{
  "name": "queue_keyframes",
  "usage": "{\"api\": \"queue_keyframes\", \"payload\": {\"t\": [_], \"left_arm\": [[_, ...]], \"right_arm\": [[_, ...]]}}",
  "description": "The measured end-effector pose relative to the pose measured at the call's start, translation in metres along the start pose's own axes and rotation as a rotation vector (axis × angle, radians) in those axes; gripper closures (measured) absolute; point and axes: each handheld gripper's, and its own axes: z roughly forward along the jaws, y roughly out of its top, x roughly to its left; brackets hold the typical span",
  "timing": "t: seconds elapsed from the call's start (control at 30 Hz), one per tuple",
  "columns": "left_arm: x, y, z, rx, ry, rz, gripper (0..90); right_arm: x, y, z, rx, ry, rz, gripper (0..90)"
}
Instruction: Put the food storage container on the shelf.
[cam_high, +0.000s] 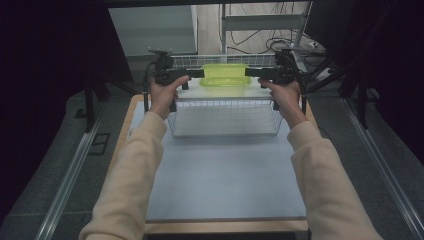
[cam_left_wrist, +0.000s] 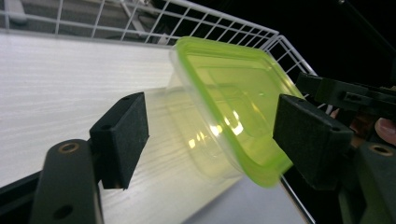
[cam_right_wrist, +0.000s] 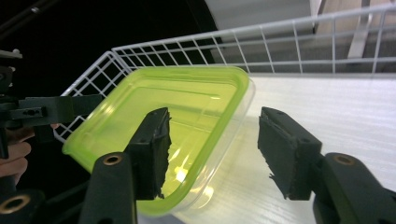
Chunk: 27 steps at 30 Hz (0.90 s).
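Left gripper (cam_high: 200, 73): jaws apart, level, pointing right toward the container's left end; in the left gripper view the two pads (cam_left_wrist: 122, 135) stand either side of the rim without pressing on it.
Right gripper (cam_high: 248, 72): jaws apart, level, pointing left at the container's right end; in the right gripper view one pad (cam_right_wrist: 152, 148) lies in front of the lid and the other stands off to the side, neither clamping.
Hands: the left hand (cam_high: 164, 94) and right hand (cam_high: 284, 93) hold the grippers over the basket's near half, cream sleeves coming in from the near edge.
Container (cam_high: 224, 75): clear plastic food box with a lime-green lid (cam_left_wrist: 233, 100), lid fitted; it sits inside the basket at its far side, between the two grippers.
Container, axis: long axis runs left to right, parallel to the basket's far wall; lid faces up, and looks tilted in the gripper views, which may be camera angle.
Wire basket (cam_high: 225, 106): white, rectangular, on the far part of the table; pale lined floor.
Table (cam_high: 225, 175): light mat on a wooden board, bare on the near side.
Progress, judged: the container appears already set down in the basket and let go.
Left to do, judged: draw both grippers back from the box and out over the rim.
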Motion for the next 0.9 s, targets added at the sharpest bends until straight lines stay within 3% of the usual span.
{"api": "queue_keyframes", "payload": {"t": [0.2, 0.37, 0.43, 0.53, 0.9], "left_arm": [[-0.011, -0.022, -0.026, -0.005, -0.018, 0.058, 24.8], [-0.017, -0.042, -0.042, 0.003, -0.027, 0.095, 24.8], [-0.021, -0.054, -0.049, 0.003, -0.036, 0.12, 24.8], [-0.026, -0.081, -0.063, 0.01, -0.032, 0.16, 24.6], [-0.026, -0.158, -0.086, 0.009, -0.09, 0.18, 25.2]], "right_arm": [[0.006, -0.013, -0.025, -0.019, 0.052, -0.053, 37.8], [0.01, -0.032, -0.046, -0.015, 0.058, -0.119, 35.4], [0.012, -0.037, -0.05, -0.012, 0.065, -0.122, 35.2], [0.015, -0.059, -0.064, -0.012, 0.109, -0.144, 34.7], [0.017, -0.114, -0.082, 0.006, 0.201, -0.16, 33.8]]}}
